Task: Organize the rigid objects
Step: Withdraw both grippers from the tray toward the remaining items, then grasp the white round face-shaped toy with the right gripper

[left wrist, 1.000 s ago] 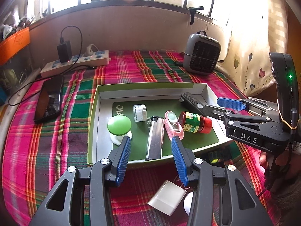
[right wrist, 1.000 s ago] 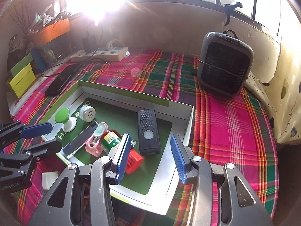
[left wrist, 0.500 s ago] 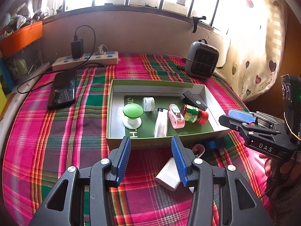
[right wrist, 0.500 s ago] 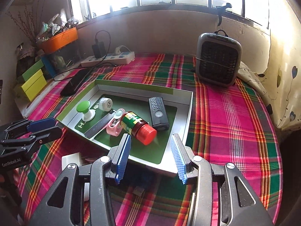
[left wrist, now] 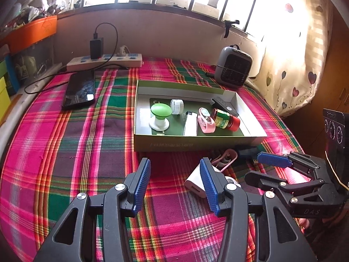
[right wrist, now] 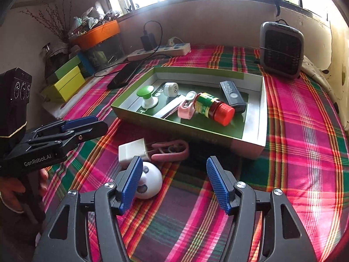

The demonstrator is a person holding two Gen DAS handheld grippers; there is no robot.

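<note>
A green box [left wrist: 196,145] [right wrist: 259,100] holds a green-topped stand [left wrist: 160,115], a white cap [left wrist: 177,106], a silver lighter [left wrist: 190,124], a pink clip [left wrist: 206,120], a red-capped bottle [right wrist: 212,107] and a black remote [right wrist: 232,92]. On the cloth in front of it lie a white charger [right wrist: 130,151], a pink clip [right wrist: 172,150] and a white ball [right wrist: 148,181]. My left gripper [left wrist: 175,181] is open and empty, near the charger. My right gripper [right wrist: 174,182] is open and empty, its left finger by the ball.
A black phone [left wrist: 79,89], a power strip [left wrist: 104,61] with a plugged charger and a small grey heater [right wrist: 281,48] sit on the plaid cloth. Yellow and green boxes [right wrist: 65,83] and an orange bin stand at the left. A dark object [left wrist: 246,151] lies by the box's front corner.
Both grippers have pulled back and away from the box. The charger, pink clip and white ball on the cloth have come into view. Both stay open and empty.
</note>
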